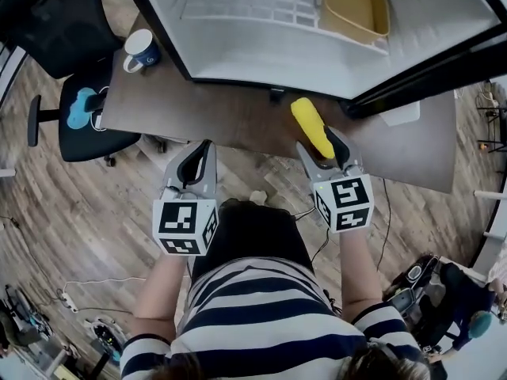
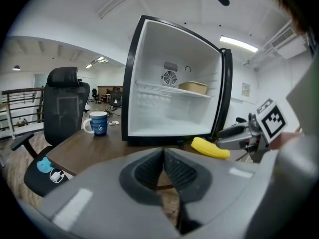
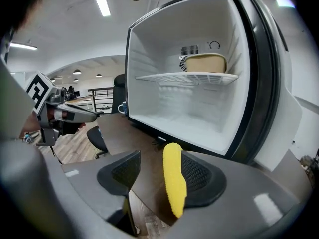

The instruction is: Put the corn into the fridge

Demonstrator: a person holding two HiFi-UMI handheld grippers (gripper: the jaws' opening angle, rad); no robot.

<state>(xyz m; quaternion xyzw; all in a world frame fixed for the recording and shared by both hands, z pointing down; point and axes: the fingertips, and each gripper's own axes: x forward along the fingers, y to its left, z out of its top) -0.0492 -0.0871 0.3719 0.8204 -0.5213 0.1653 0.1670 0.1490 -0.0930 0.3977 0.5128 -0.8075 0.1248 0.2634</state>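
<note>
An open mini fridge (image 1: 261, 58) stands on a wooden table (image 1: 222, 117), just ahead of both grippers. The left gripper (image 1: 204, 147) is closed and empty. The right gripper (image 1: 317, 139) gapes around the corn (image 1: 311, 125), which leans against one pad.

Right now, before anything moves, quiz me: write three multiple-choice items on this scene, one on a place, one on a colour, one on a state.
1. The corn is:
A) outside the fridge, between the jaws of the right gripper
B) inside the fridge
C) on top of the fridge

2. The mug is:
A) red
B) blue
C) green

3. The jaws of the left gripper are:
A) wide apart
B) clamped on the mug
C) together, empty

Answers:
1 A: the corn lies in front of the open fridge, between those jaws.
2 B: its outside is blue.
3 C: the pads meet with nothing between them.
</note>
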